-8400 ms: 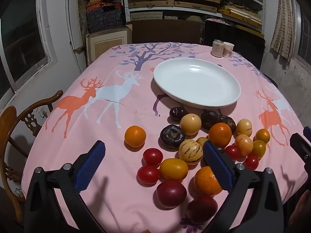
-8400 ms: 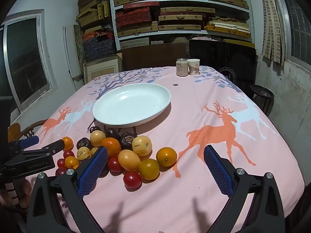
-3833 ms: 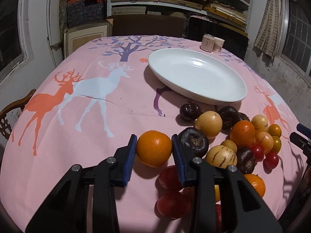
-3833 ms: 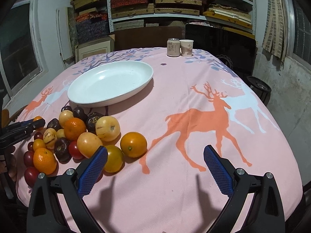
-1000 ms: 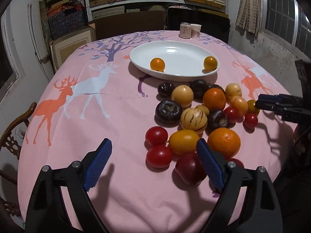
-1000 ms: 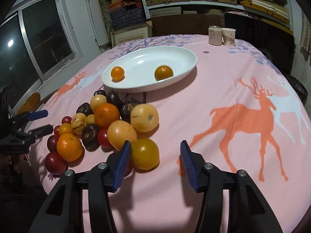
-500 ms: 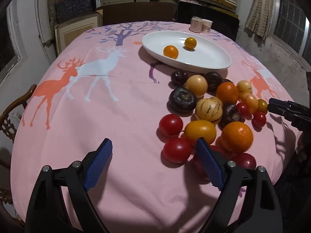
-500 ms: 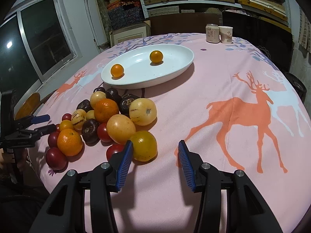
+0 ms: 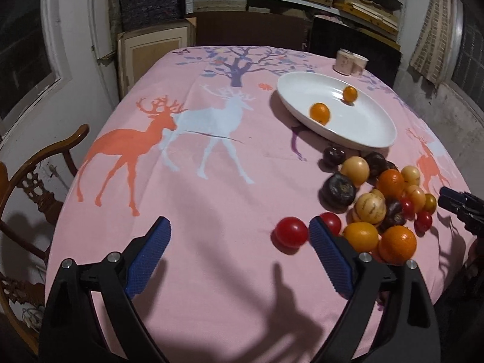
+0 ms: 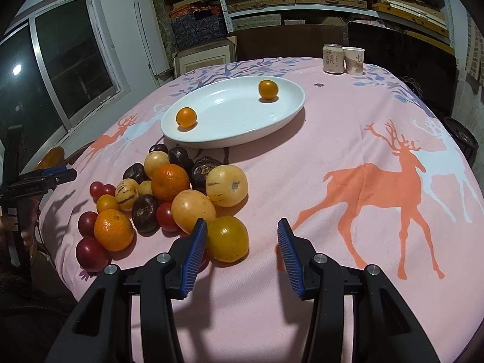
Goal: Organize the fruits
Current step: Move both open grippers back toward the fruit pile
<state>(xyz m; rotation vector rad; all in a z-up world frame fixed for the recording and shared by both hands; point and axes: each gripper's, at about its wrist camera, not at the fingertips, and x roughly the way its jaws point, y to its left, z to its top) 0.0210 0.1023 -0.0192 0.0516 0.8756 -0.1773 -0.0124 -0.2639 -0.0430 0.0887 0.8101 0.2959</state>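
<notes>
A white oval plate (image 9: 378, 139) (image 10: 230, 142) holds two small oranges (image 10: 186, 117) (image 10: 268, 89). In front of it lies a pile of fruit (image 9: 378, 193) (image 10: 169, 187): oranges, yellow melons, dark purple fruits, red tomatoes. My left gripper (image 9: 239, 222) hovers left of the pile, its jaws opening and gripping nothing. A red tomato (image 9: 290, 231) lies just ahead of its right finger. My right gripper (image 10: 242, 224) is open around a yellow-orange fruit (image 10: 227, 239), which sits against the left pad with a gap on the right.
A drink can (image 10: 332, 59) and a paper cup (image 10: 354, 56) stand at the table's far edge. A wooden chair (image 9: 36, 175) is at the left side. Shelves and a window line the walls. Each gripper shows at the other view's edge.
My left gripper has swung left, away from the pile, and its jaws stand a little wider. One small orange rolled to the plate's far side. The right gripper has stayed put.
</notes>
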